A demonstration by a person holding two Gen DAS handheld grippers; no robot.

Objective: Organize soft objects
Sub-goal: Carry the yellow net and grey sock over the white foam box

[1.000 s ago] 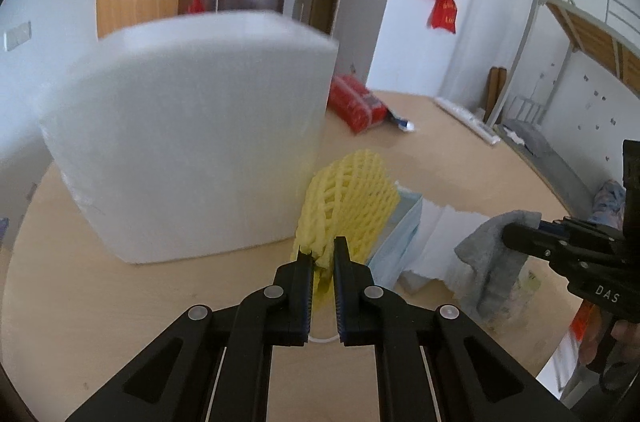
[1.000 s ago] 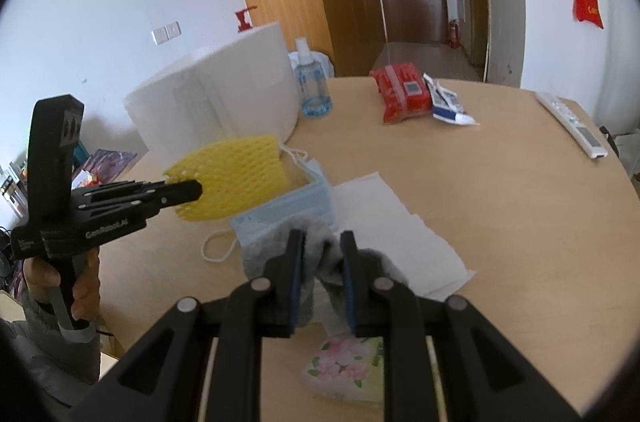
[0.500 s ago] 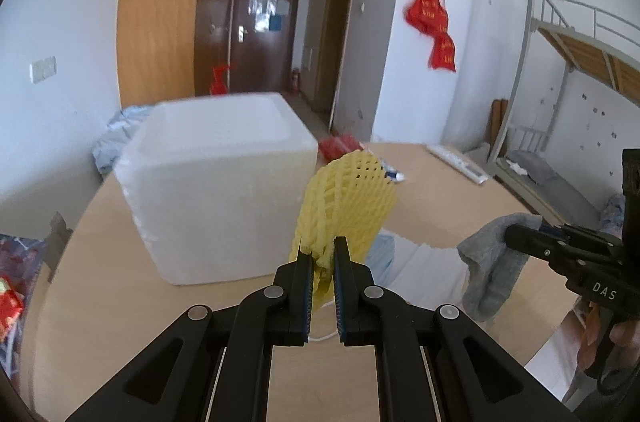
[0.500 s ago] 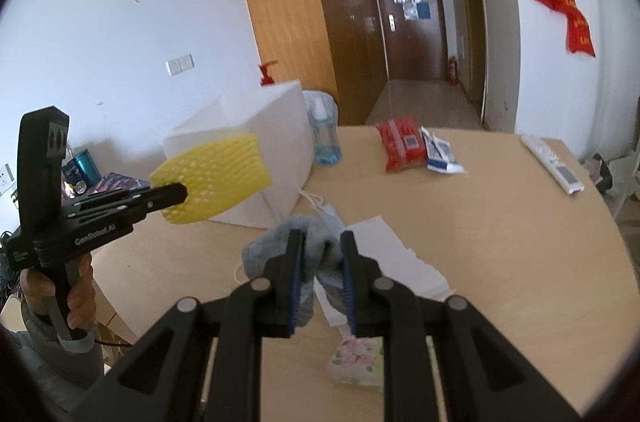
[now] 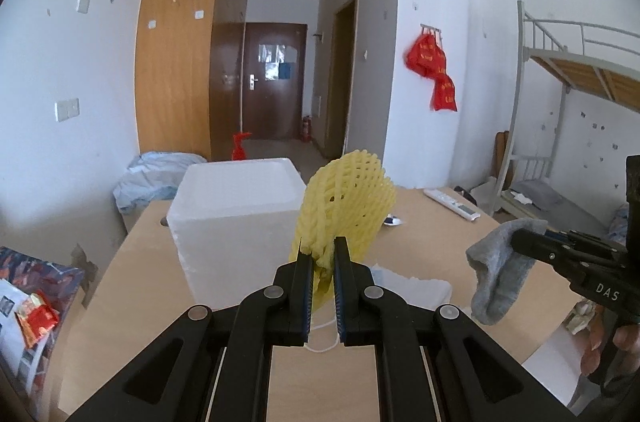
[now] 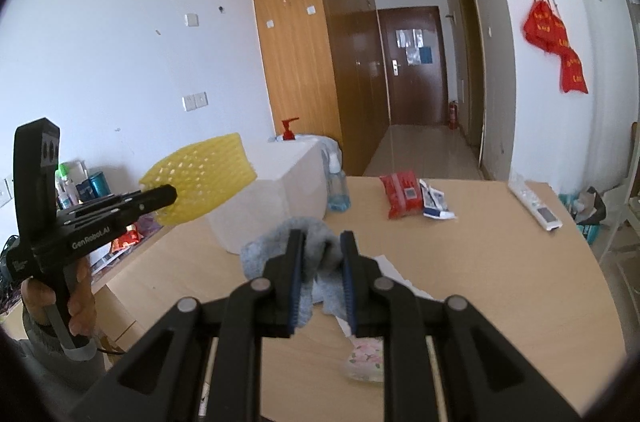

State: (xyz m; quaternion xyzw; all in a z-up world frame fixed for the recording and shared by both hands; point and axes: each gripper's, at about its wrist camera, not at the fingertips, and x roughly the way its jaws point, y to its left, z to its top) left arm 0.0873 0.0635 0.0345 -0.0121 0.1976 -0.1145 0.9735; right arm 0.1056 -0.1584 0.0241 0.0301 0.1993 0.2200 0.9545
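Observation:
My left gripper (image 5: pixel 323 254) is shut on a yellow foam fruit net (image 5: pixel 346 202), which stands up from the jaws in the air above the table; the same net (image 6: pixel 204 176) shows at the left of the right wrist view. My right gripper (image 6: pixel 322 246) is shut on a grey cloth (image 6: pixel 280 246) that bunches between its fingers; from the left wrist view this cloth (image 5: pixel 500 274) hangs limp at the right. A white foam box (image 5: pixel 236 218) stands on the wooden table (image 5: pixel 140 310), behind and left of the net. Its inside is hidden.
White paper sheets (image 5: pixel 412 286) lie on the table under the net. Farther back are a blue bottle (image 6: pixel 338 190), a red packet (image 6: pixel 400 194) and a white remote (image 6: pixel 536 202). A flowered tissue pack (image 6: pixel 366 362) lies near the front edge. A hand (image 6: pixel 76 306) grips the left tool.
Both grippers have risen and tilted up from the table, carrying the net and the cloth. The foam box and the table now look lower and farther away.

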